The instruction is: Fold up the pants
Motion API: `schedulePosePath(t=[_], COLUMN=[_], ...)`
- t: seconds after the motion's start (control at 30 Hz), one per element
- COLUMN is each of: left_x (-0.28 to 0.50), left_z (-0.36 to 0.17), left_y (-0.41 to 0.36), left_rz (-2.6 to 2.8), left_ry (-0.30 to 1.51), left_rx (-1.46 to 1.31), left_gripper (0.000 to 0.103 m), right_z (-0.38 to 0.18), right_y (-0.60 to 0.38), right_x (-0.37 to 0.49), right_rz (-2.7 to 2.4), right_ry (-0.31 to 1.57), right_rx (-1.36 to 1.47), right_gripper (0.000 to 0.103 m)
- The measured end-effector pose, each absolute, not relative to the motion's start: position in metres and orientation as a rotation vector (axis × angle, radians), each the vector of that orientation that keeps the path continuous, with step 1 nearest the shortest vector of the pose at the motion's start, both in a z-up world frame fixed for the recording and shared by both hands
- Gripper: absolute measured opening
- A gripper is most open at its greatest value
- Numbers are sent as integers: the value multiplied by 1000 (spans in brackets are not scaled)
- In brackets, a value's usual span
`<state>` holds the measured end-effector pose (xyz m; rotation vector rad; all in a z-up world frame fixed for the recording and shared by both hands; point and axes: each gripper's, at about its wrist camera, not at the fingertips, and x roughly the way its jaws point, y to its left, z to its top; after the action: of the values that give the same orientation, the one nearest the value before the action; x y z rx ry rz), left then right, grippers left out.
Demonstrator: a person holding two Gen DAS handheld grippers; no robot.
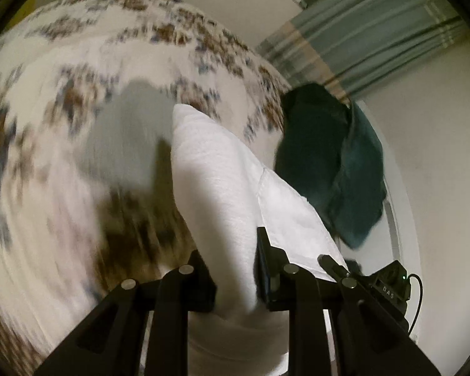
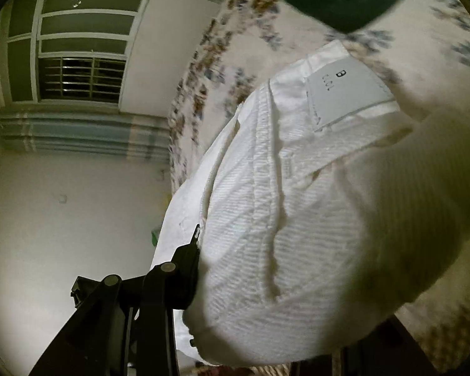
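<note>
Left gripper [image 1: 235,269] is clamped on the white pants [image 1: 216,169], lifted above the floral bedspread [image 1: 78,62]; a dark green garment [image 1: 329,156] lies by its right edge; right gripper [image 2: 203,269] pinches the waistband, one finger hidden

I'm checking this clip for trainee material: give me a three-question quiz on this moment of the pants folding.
1. True or false: the left tool holds white fabric between its fingers.
2. What colour is the garment lying beyond the white pants? A) red B) dark green C) yellow
3. Fill in: the label on the pants shows the letter ___.

Key: 1 true; 2 B; 3 B. The pants hang over a floral bedspread.
</note>
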<state>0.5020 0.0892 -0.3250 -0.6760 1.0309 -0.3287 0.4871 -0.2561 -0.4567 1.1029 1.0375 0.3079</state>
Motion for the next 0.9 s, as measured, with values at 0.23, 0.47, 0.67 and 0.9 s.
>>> schedulePosePath(t=[0.23,0.47,0.67,0.9], left_x=[639,668,641,626], left_z=[-376,-485,-513,-479], left_y=[150,189,204,192], left_rz=[-320,-273,-272,-172], left_ry=[999,1095,1120,1148], left_rx=[-593,-644,-676,-552], left_gripper=[19,19,23,26], right_z=[-513,-609,-638,-613], right_y=[-170,-126,-123,-138], right_x=[645,697,684,664], right_rz=[328,293,307,221], right_ry=[973,1061,1169,1276], right_rx=[1118,1066,1017,878], right_gripper=[36,37,48,59])
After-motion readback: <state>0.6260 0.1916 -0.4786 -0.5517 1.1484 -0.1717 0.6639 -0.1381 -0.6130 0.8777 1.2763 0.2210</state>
